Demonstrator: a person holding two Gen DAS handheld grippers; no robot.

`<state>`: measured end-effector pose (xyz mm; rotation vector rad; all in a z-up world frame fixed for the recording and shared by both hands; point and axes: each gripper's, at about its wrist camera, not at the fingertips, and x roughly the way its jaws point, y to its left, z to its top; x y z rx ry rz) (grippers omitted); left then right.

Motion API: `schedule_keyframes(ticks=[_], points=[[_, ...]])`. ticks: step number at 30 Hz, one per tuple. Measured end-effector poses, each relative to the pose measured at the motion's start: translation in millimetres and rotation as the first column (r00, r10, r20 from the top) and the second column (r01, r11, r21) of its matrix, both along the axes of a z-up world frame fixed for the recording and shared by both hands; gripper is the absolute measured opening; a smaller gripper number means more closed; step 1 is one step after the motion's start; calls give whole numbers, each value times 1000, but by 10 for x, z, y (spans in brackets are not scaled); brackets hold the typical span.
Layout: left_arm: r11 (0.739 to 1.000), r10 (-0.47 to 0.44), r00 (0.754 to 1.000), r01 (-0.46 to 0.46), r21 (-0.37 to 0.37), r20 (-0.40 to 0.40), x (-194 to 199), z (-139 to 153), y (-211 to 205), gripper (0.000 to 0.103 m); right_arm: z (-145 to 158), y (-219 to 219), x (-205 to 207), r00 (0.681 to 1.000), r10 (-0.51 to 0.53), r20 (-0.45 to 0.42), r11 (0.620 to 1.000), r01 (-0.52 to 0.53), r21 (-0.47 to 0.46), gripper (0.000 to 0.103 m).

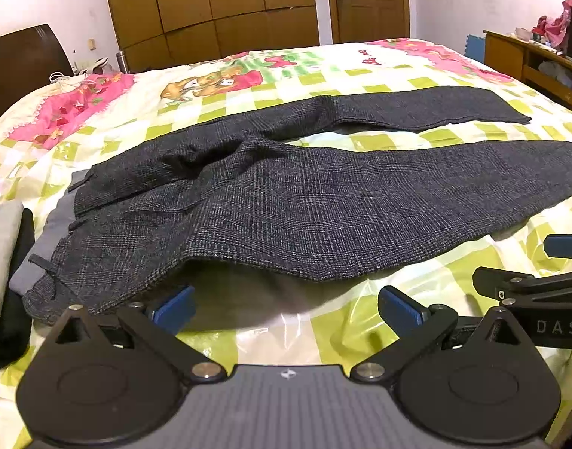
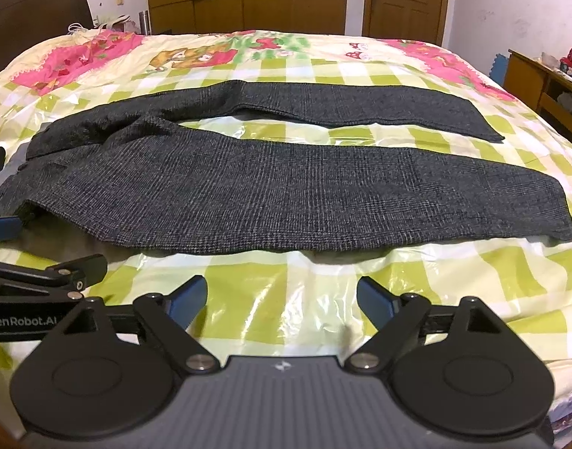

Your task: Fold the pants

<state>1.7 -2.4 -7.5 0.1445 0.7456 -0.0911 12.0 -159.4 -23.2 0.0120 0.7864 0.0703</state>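
Dark grey checked pants [image 1: 304, 209] lie spread on the bed, waistband at the left, both legs stretched to the right with a gap between them. They also show in the right wrist view [image 2: 278, 194]. My left gripper [image 1: 286, 305] is open and empty, just in front of the near edge of the pants close to the waist. My right gripper [image 2: 282, 299] is open and empty, in front of the near leg. The right gripper also shows at the right edge of the left wrist view [image 1: 547, 262]. The left gripper shows at the left edge of the right wrist view [image 2: 35, 247].
The bed [image 2: 286, 321] carries a green-checked, pink-flowered cover under clear plastic. Folded grey and black clothes [image 1: 9, 262] lie at the left, next to the waistband. A dark headboard [image 1: 20, 63], wooden wardrobe [image 1: 218, 11], door [image 1: 368, 0] and a cluttered wooden shelf [image 1: 536, 63] surround the bed.
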Motion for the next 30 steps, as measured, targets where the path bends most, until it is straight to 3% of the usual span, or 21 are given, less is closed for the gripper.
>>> schedule_keyframes(ticks=[30], points=[[1000,-8,1000,8,-18,-5,18,-17,-7,103,-25,-5,23,1000,5,-18,1000,-5,12,83]])
